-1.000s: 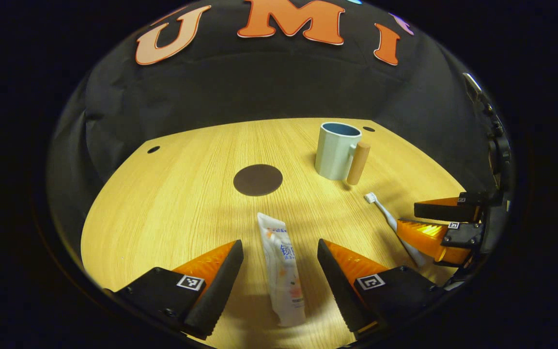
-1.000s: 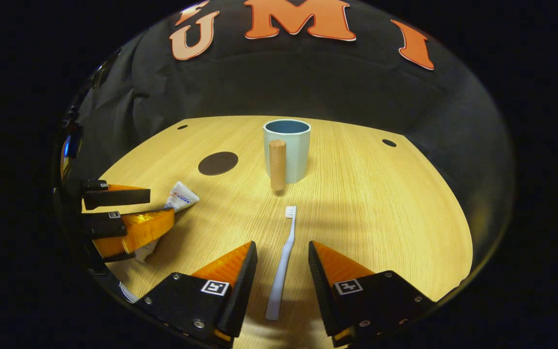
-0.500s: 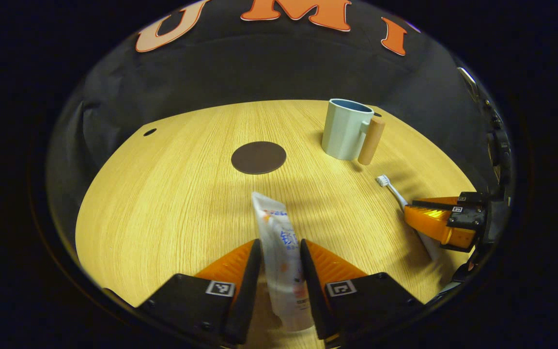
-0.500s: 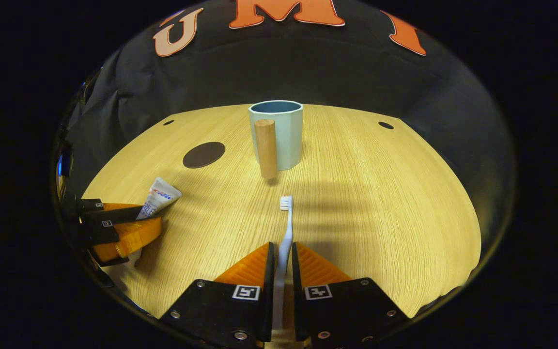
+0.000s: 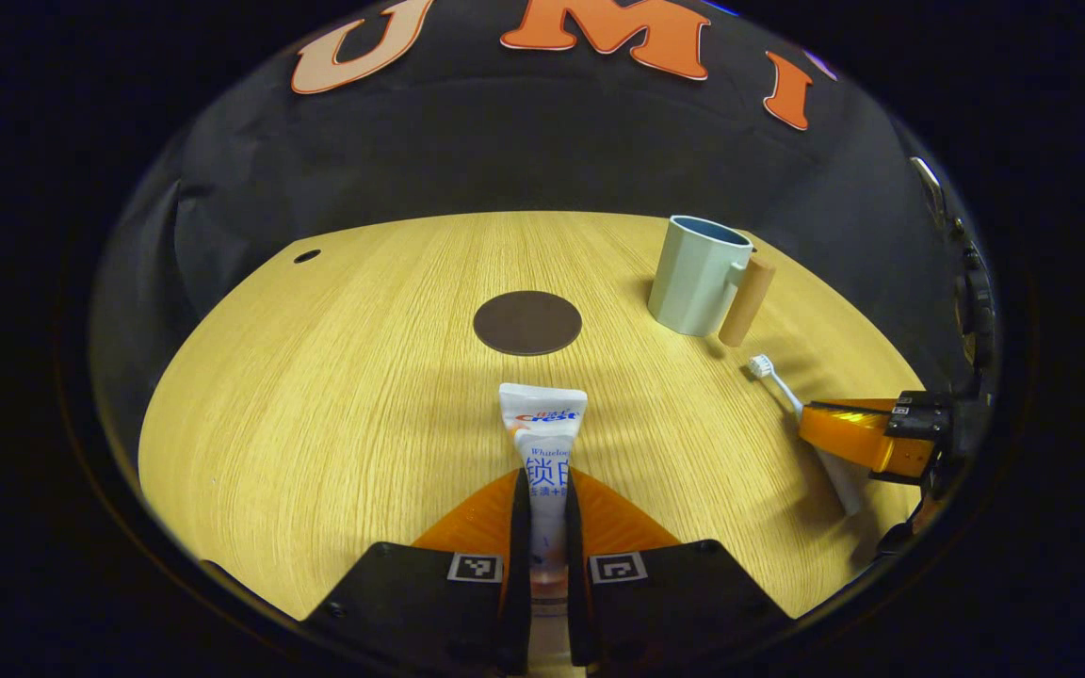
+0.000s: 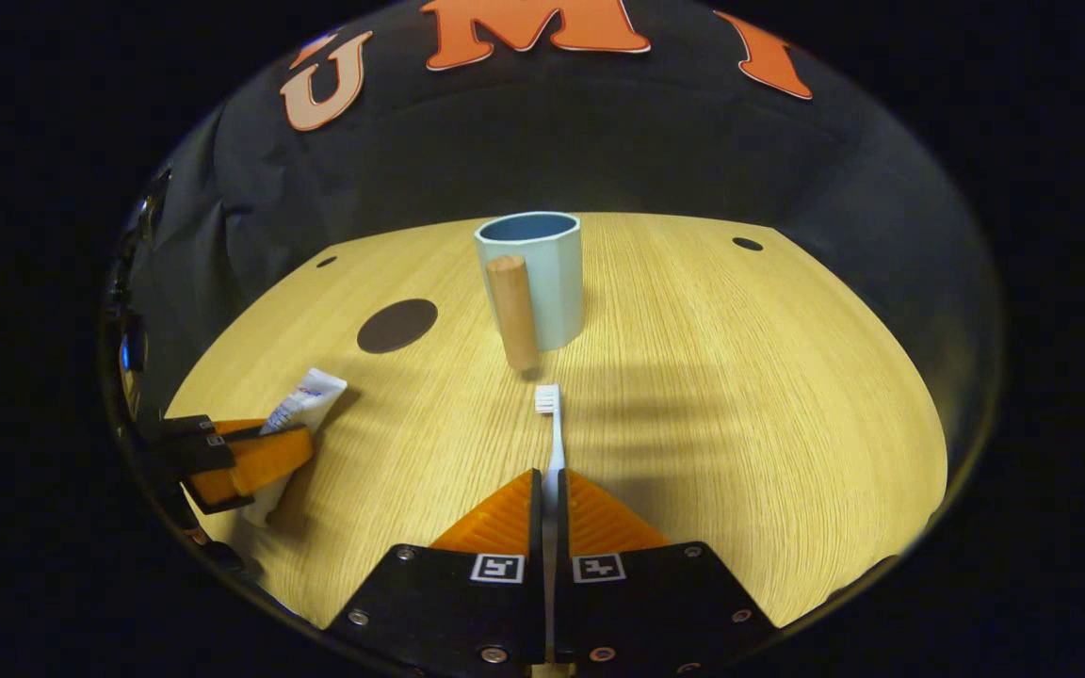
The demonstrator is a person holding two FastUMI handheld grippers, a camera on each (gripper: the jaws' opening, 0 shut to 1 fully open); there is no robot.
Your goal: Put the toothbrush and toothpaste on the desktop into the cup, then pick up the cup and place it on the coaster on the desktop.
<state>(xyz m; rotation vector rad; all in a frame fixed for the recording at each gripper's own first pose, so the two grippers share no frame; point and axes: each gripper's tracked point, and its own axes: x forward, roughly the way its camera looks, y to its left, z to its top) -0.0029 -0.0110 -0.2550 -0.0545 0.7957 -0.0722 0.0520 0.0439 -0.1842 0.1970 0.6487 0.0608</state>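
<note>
Both claws clenched: left gripper [image 5: 542,527] pinches the toothpaste [image 5: 542,443], right gripper [image 6: 550,513] pinches the toothbrush [image 6: 552,433] handle. Cup [image 6: 533,278] stands dead ahead of my right claw, coaster [image 5: 527,322] ahead of my left. I'd lift straight, tip bristles up, then drop each in turn.

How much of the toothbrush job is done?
Nothing is in the cup yet. The left gripper is shut on the toothpaste tube, and the right gripper is shut on the toothbrush. Both must go into the cup, then the cup onto the coaster.
</note>
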